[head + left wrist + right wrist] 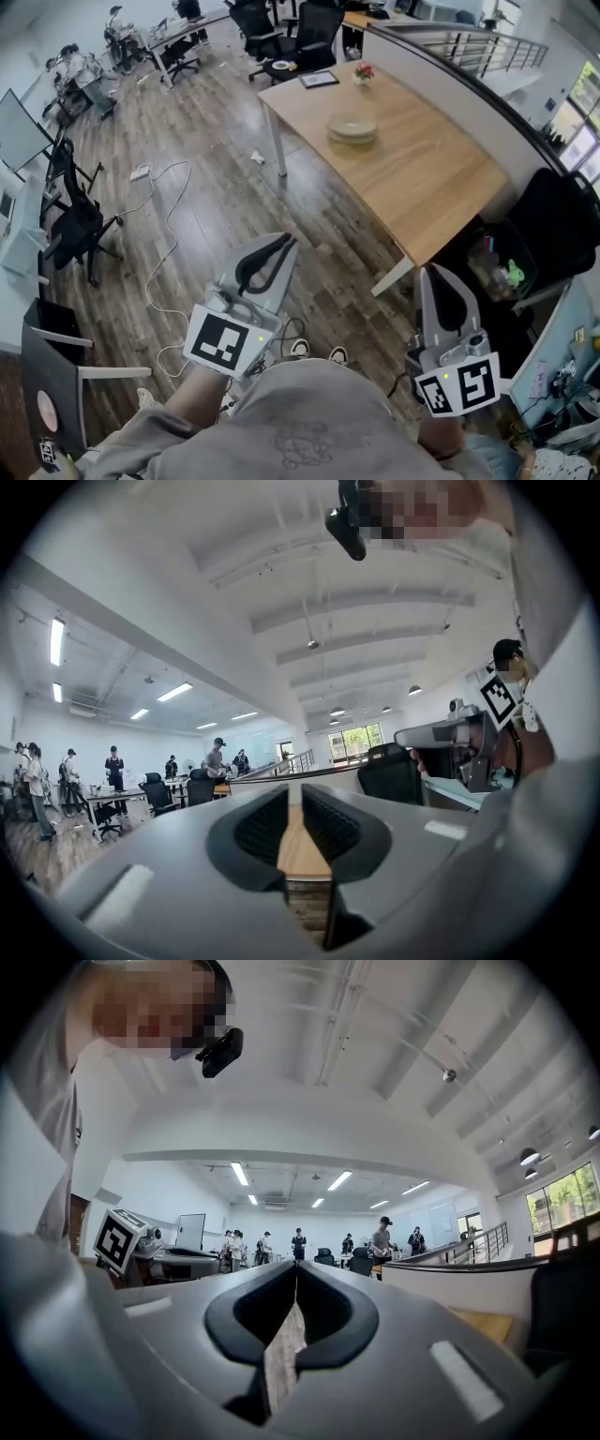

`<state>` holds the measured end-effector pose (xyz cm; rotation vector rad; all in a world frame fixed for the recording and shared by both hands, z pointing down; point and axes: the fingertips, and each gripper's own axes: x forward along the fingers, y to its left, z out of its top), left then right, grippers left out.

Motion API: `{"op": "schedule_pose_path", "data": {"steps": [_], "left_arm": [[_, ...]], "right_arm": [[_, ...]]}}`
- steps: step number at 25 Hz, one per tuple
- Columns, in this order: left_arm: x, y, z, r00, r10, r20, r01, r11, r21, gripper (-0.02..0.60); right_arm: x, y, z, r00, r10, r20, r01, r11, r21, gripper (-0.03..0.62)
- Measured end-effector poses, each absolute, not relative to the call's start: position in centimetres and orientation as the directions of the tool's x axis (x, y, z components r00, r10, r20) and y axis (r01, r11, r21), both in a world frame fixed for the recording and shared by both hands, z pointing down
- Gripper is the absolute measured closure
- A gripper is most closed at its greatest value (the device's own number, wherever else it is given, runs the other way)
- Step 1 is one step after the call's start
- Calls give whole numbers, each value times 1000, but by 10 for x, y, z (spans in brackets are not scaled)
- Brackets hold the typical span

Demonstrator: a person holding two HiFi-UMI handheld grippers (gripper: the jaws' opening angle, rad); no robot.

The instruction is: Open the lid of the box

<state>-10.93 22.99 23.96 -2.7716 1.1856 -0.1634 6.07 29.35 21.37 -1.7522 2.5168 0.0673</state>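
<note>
Grippers both shut tight, nothing in either. The left gripper (287, 241) and right gripper (429, 273) are up in front of the person's chest over the plank floor (206, 216), tips together, touching nothing. A round pale thing (352, 127) sits on the wooden table (422, 178) well ahead. Can't tell if that's the box.

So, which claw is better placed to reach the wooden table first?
Probably the right claw: it hangs close to the near corner of the table. The left claw is over the floor, farther from it. Both are shut and empty.
</note>
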Motion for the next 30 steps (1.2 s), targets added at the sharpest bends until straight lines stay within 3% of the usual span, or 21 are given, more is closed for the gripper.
{"op": "schedule_pose_path", "data": {"steps": [2,3,4,18,30], "left_arm": [[-107,223,243,667,-744,51,-730,-665,-159,404],[-106,220,244,655,-755,47,-740,-652,-162,341],[-105,216,245,645,-763,45,-748,-643,-164,318],[-69,206,253,615,-786,64,-771,-617,-159,319],[-65,188,264,590,-804,79,-785,-594,-175,322]], "right_arm": [[69,289,214,-317,-943,-99,-947,320,-16,558],[74,287,214,-299,-949,-105,-953,302,-14,454],[78,285,214,-284,-953,-107,-958,287,-6,388],[127,270,226,-293,-952,-93,-955,295,-11,382],[129,243,249,-347,-936,-63,-936,350,-37,382]]}}
